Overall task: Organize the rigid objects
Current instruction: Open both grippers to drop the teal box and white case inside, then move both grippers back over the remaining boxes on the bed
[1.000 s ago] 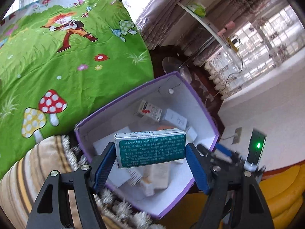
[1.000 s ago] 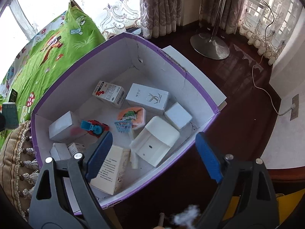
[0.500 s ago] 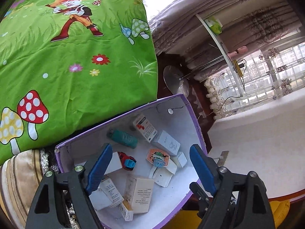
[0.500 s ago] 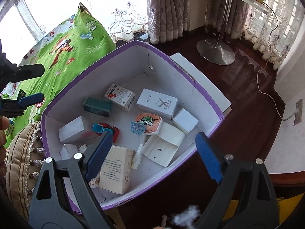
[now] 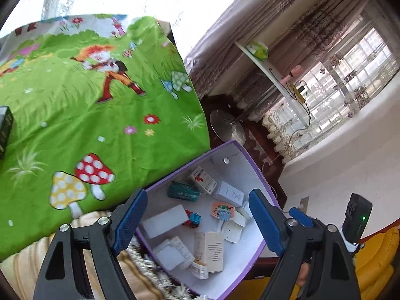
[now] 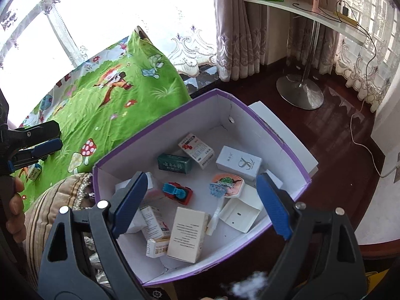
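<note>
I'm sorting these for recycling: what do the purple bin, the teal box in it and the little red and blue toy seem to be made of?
Purple bin: likely paperboard; matte white inside, thin folded walls, purple edge.
Teal box: printed carton, probably thin card with a slight sheen; sharp folded corners.
Red and blue toy: apparently moulded plastic; solid bright colours, rounded shapes.

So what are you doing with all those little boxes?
Tidying up. A person holds tongs in each hand and puts small things into the purple box. The green box already lies inside, by a toy car. Both the left tongs and right tongs are open and empty. Another box waits on the green blanket.
</note>
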`<state>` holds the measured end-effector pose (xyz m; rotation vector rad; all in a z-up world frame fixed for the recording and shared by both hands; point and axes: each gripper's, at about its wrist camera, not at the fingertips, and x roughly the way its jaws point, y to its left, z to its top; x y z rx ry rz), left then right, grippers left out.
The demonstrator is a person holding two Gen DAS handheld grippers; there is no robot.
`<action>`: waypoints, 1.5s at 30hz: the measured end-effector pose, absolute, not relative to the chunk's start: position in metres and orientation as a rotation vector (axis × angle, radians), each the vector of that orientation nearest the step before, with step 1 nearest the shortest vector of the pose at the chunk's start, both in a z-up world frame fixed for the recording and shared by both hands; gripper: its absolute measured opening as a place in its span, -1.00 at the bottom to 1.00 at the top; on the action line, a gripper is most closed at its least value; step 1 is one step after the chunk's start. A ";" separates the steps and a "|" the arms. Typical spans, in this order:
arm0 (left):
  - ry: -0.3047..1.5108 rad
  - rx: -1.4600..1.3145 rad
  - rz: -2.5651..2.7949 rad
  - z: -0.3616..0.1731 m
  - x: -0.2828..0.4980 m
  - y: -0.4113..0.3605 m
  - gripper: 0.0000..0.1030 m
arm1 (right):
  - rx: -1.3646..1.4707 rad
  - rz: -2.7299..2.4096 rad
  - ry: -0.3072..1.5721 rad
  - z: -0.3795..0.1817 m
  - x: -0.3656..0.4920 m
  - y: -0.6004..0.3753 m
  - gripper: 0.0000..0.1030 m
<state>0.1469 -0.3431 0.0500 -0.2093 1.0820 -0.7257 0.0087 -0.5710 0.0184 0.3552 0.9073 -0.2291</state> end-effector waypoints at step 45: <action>1.062 -0.327 0.124 -0.001 0.235 -0.011 0.96 | 0.096 0.187 0.919 0.061 0.198 -0.316 0.75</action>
